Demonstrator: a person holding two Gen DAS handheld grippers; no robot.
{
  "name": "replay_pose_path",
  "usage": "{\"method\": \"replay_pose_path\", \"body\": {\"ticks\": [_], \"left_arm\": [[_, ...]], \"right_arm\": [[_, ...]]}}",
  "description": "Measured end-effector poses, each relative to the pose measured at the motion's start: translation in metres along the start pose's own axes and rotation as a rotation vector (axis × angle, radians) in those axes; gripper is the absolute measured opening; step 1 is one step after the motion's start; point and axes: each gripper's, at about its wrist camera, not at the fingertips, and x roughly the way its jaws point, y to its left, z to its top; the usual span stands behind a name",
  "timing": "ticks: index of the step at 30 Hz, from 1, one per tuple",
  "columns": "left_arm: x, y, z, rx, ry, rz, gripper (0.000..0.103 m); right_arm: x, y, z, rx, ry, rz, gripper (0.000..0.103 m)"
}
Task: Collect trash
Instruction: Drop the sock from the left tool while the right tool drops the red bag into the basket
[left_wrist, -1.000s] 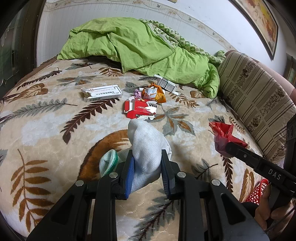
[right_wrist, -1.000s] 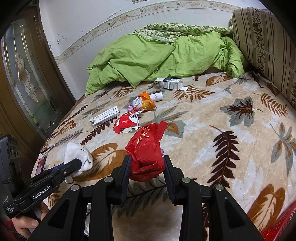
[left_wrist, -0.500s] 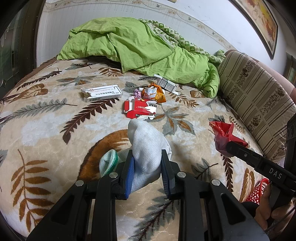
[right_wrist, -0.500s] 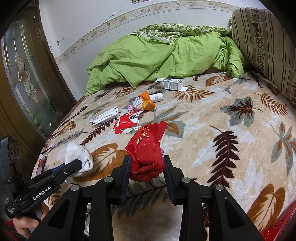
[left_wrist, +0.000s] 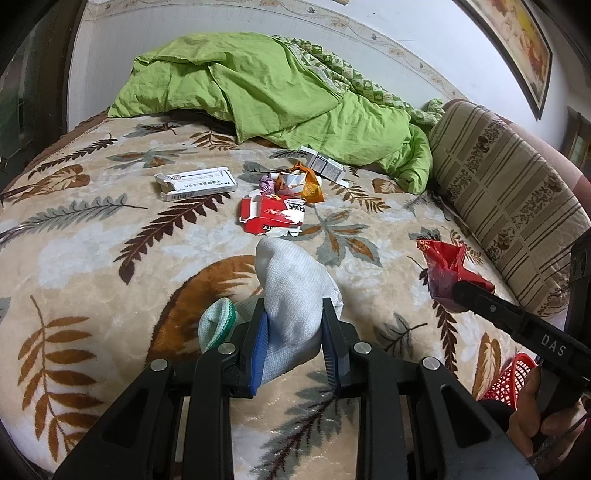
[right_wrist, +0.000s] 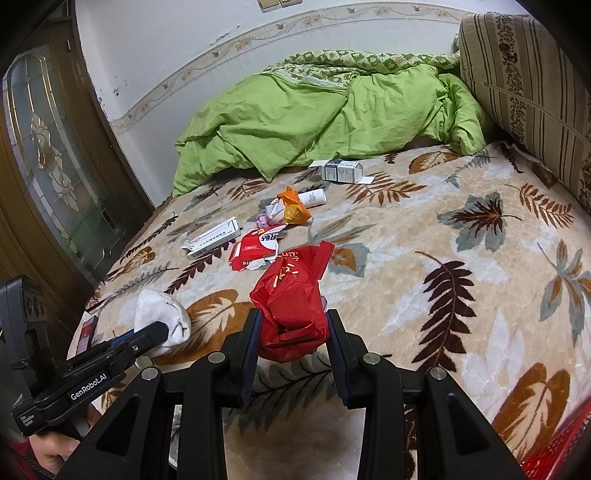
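Trash lay scattered across the middle of a leaf-patterned blanket on a bed.

Left wrist view: the left gripper was clamped on a white sock, pads pressing both its sides, the toe end standing up above the jaws. A green-edged cuff bulged out just left of the left finger. Beyond the sock lay a torn red carton, a long white box to its left, an orange wrapper and a small purple scrap behind it, and a small grey-white box near the edge of a crumpled green quilt. A striped cushion stood along the right side. At right, the right gripper reached in from the lower edge, closed on a crumpled red bag; a hand gripped its handle, with a red basket partly showing beside it.

Right wrist view: the right gripper held the red bag pinched between its pads, the bag's upper part fanning out above the jaws. The red carton, white box, orange wrapper, a white tube and the grey-white box lay farther up the blanket. The left gripper showed at lower left, its tip against the sock. A glass-panelled door stood at left.
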Motion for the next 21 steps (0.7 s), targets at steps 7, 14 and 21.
{"method": "replay_pose_path", "body": {"ticks": [7, 14, 21], "left_arm": [[-0.006, -0.018, 0.000, 0.022, 0.018, -0.050, 0.025], [-0.019, -0.073, 0.005, 0.118, 0.015, -0.152, 0.025], [-0.025, -0.156, 0.005, 0.233, 0.050, -0.321, 0.025]], "right_arm": [[-0.020, -0.006, -0.009, 0.038, 0.026, 0.037, 0.036], [-0.075, -0.027, -0.013, 0.102, -0.023, 0.034, 0.036], [-0.155, -0.076, -0.026, 0.195, -0.099, -0.067, 0.036]]}}
